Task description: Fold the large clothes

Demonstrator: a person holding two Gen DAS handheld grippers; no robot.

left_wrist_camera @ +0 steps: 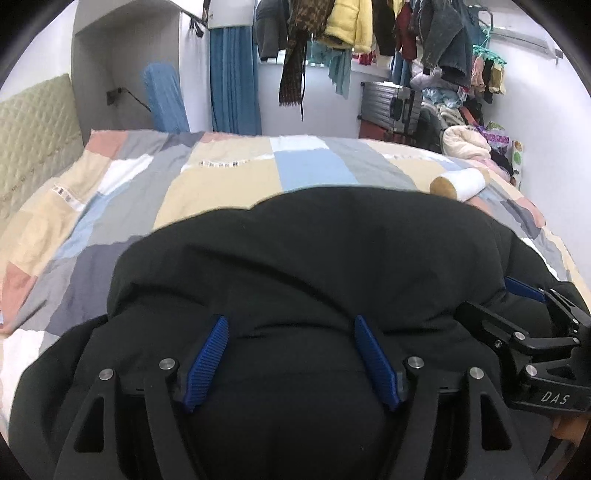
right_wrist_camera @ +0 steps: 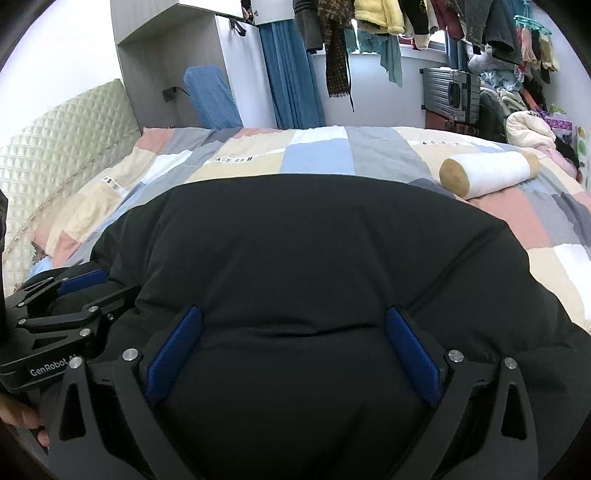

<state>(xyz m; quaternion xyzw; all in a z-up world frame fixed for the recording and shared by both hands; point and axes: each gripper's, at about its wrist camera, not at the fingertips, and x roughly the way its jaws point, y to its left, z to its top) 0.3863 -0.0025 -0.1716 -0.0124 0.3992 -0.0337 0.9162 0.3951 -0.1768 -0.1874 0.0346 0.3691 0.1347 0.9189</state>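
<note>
Two claws, both mine, both down on the black padded jacket (left_wrist_camera: 314, 251) that lies spread across the near part of the bed (left_wrist_camera: 229, 173).

Left claw (left_wrist_camera: 291, 363): jaws apart, blue ribbed pads (left_wrist_camera: 207, 362) either side of a puffed fold of the jacket. Fabric bulges up btwn them; can't say the pads are pressing on it, so I call it open w/ cloth in the gap. Right claw shows at the right edge of the left wrist view, resting on the same jacket.

Right claw (right_wrist_camera: 293, 356): jaws spread wide, blue pads (right_wrist_camera: 173, 354) standing off a broad hump of the jacket, not clamped. Open. My left claw shows at the left edge of the right wrist view, just beside it, w/ a bit of my hand (right_wrist_camera: 22, 417) on its grip.

Jacket covers the bed's near half; beyond it the patchwork cover (right_wrist_camera: 317, 155) in blue, grey, beige, pink. White roll pillow w/ tan end (right_wrist_camera: 487, 173) lies on the cover, right of the jacket & apart from it. Quilted headboard (right_wrist_camera: 55, 155) at left. Behind the bed: blue curtain (right_wrist_camera: 291, 74), hanging clothes (right_wrist_camera: 376, 14), grey suitcase (right_wrist_camera: 450, 94) and a heap of laundry at right.
</note>
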